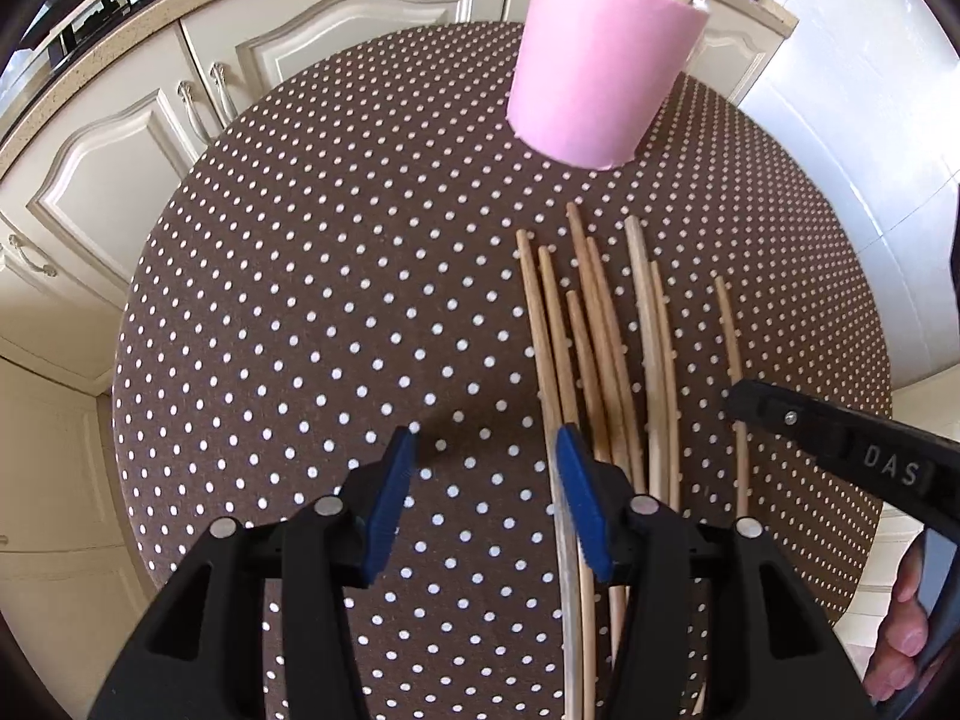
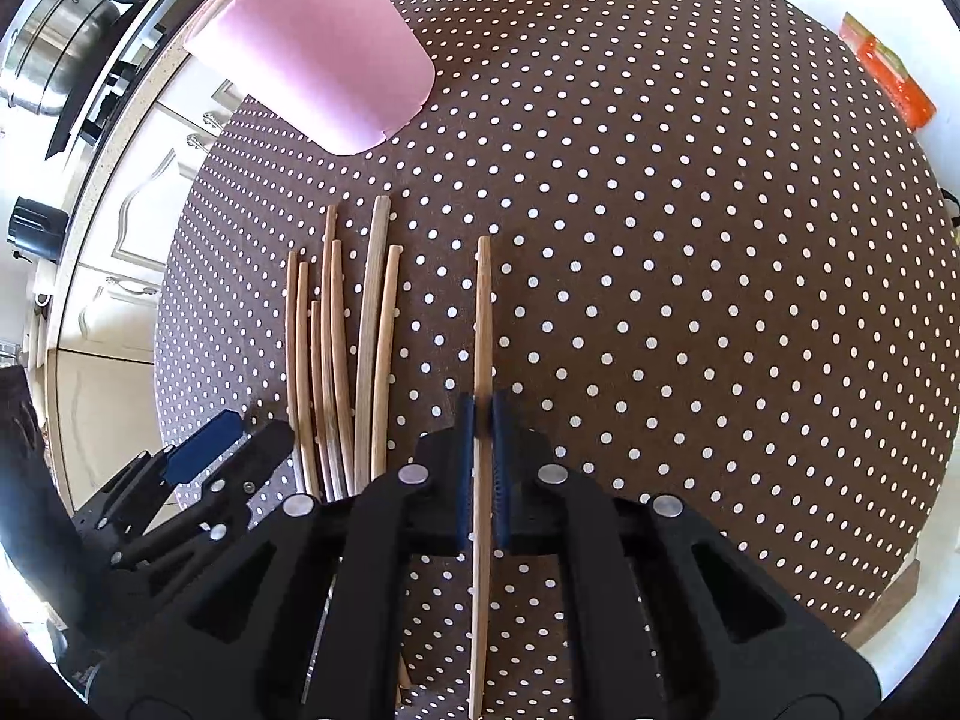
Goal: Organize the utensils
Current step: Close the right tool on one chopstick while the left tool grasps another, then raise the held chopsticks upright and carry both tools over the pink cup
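Note:
Several wooden chopsticks (image 1: 600,336) lie side by side on the brown polka-dot table (image 1: 312,312), also seen in the right wrist view (image 2: 336,348). A pink cup (image 1: 594,60) with a few chopsticks in it stands beyond them; it also shows in the right wrist view (image 2: 324,54). My left gripper (image 1: 486,474) is open and empty, its right pad over the left edge of the pile. My right gripper (image 2: 482,414) is shut on a single chopstick (image 2: 483,312) lying apart to the right of the pile. The right gripper also shows in the left wrist view (image 1: 840,450).
Cream kitchen cabinets (image 1: 120,138) stand behind the round table. Steel pots (image 2: 54,54) sit on the counter at the far left. An orange packet (image 2: 888,72) lies by the table's far right edge. A hand (image 1: 906,630) holds the right gripper.

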Demonstrator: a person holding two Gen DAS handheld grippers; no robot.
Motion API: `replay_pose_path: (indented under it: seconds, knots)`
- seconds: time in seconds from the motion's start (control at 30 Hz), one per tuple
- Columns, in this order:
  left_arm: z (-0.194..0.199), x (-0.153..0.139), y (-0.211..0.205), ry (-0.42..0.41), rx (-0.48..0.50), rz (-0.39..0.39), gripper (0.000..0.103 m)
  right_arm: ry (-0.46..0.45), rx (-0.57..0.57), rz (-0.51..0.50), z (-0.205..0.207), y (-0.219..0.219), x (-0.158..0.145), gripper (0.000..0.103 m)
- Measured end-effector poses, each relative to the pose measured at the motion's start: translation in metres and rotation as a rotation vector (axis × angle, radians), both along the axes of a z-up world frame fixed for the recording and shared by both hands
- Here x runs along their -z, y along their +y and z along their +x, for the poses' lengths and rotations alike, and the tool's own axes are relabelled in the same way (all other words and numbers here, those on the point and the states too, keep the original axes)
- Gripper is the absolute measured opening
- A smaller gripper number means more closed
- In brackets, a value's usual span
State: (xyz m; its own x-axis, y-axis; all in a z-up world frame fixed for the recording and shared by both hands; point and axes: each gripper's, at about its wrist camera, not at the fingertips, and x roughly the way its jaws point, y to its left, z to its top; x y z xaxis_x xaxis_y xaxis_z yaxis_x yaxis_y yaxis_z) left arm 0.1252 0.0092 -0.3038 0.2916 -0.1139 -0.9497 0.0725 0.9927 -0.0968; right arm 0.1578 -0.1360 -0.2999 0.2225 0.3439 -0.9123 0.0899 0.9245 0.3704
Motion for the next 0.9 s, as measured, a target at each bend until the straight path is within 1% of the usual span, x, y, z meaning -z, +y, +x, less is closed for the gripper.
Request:
replay_pose_path:
  seconds: [0.03, 0.1, 0.17, 0.3, 0.37, 0.4, 0.43, 0.47, 0.53, 0.67, 0.9]
  knots:
    - [-0.001, 0.001, -0.003, 0.000, 0.000, 0.012, 0.052, 0.002, 0.001, 0.007, 0.006, -0.007, 0.002, 0.007]
    - [0.000, 0.002, -0.007, -0.005, 0.008, 0.021, 0.052, 0.007, 0.006, 0.023, 0.007, -0.009, 0.005, 0.007]
    - [0.001, 0.002, -0.012, -0.007, 0.022, 0.047, 0.053, 0.012, 0.006, 0.030, 0.006, -0.019, 0.003, 0.007]
    - [0.008, 0.004, -0.031, -0.002, 0.055, 0.141, 0.053, 0.015, 0.004, 0.019, 0.006, -0.016, 0.002, 0.007]
    - [0.013, 0.004, -0.032, 0.023, 0.034, 0.138, 0.052, 0.016, 0.004, 0.019, 0.006, -0.014, 0.001, 0.007]
    - [0.014, 0.004, -0.031, 0.027, 0.017, 0.113, 0.048, 0.016, 0.007, 0.020, 0.007, -0.014, 0.001, 0.006]
    - [0.017, 0.003, -0.028, 0.019, 0.001, 0.118, 0.030, 0.015, 0.007, 0.018, 0.007, -0.014, 0.000, 0.006]
    - [0.018, 0.002, -0.027, 0.015, -0.008, 0.114, 0.009, 0.010, -0.001, 0.009, 0.007, -0.013, -0.001, 0.006]
    - [0.025, 0.002, -0.022, 0.029, -0.017, 0.088, 0.007, -0.003, -0.020, 0.003, 0.004, -0.009, -0.003, 0.006]
    - [0.031, 0.001, -0.013, 0.044, -0.036, 0.052, 0.007, -0.018, -0.022, 0.008, 0.003, -0.010, -0.004, 0.006]
    - [0.026, -0.014, -0.003, -0.007, -0.027, 0.038, 0.007, -0.086, -0.012, 0.005, 0.006, -0.014, -0.025, 0.006]
